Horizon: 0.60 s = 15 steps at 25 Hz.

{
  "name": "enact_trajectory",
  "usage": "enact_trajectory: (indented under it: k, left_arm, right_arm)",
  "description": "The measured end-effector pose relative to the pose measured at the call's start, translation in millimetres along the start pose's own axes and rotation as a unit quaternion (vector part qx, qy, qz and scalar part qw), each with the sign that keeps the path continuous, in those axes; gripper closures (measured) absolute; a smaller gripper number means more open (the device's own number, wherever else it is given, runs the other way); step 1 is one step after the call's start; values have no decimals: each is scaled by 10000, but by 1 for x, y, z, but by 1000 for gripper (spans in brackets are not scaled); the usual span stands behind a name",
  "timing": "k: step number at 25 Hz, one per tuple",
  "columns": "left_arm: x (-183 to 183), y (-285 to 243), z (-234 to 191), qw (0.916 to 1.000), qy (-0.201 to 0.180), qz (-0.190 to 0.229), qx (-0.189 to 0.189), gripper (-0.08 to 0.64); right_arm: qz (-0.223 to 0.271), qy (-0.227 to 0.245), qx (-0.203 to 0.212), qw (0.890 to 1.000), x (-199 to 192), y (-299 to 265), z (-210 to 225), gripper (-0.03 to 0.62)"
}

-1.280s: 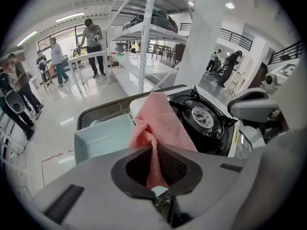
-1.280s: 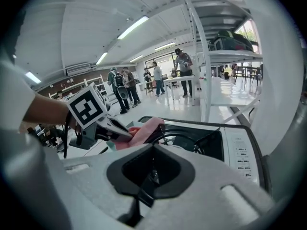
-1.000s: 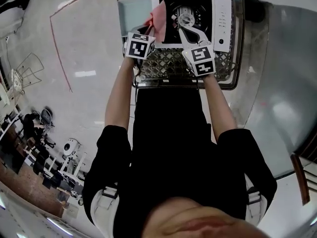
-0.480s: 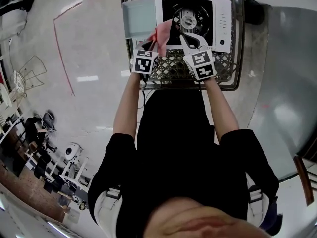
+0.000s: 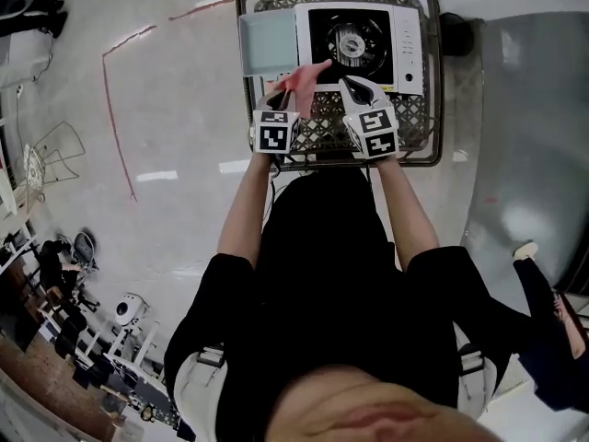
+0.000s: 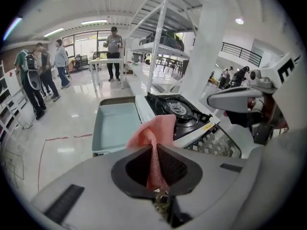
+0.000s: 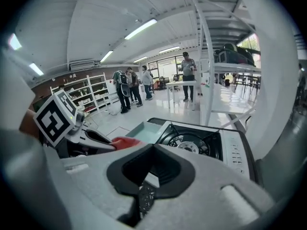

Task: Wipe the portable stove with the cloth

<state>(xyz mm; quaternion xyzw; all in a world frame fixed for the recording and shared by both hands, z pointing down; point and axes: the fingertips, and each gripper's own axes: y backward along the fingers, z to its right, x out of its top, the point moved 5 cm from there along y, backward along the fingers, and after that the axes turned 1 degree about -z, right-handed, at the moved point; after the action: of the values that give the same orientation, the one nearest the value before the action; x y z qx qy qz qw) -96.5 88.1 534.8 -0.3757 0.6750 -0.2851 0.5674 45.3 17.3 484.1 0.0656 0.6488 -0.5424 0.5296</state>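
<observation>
The portable stove [image 5: 363, 35] lies with its long axis left to right in the head view, its control strip at the right end and the burner in the middle. The pink cloth [image 5: 301, 79] hangs over the stove's near left corner, drawn lengthwise toward the burner. Whether it touches the stove is unclear. The left gripper [image 5: 285, 98], just before that corner, has its jaws clamped on the cloth's lower end, which is hidden between them. The right gripper [image 5: 354, 87], at the stove's near edge, has its jaws together and empty. A pale tray [image 5: 267, 42] adjoins the stove's left end on the mesh counter [image 5: 409, 127].
</observation>
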Motion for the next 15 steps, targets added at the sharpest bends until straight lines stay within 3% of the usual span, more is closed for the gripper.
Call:
enact_trajectory:
  k: [9,15]
  left_arm:
    - [13,102,30,9897,-10,1427,79,541]
    - [2,162,54,9780,-169,2077,12,541]
  right_arm:
    - [1280,-17,-732,9891,30,84,-52,589]
    - [1628,148,-1340,9774,32,145,-92,589]
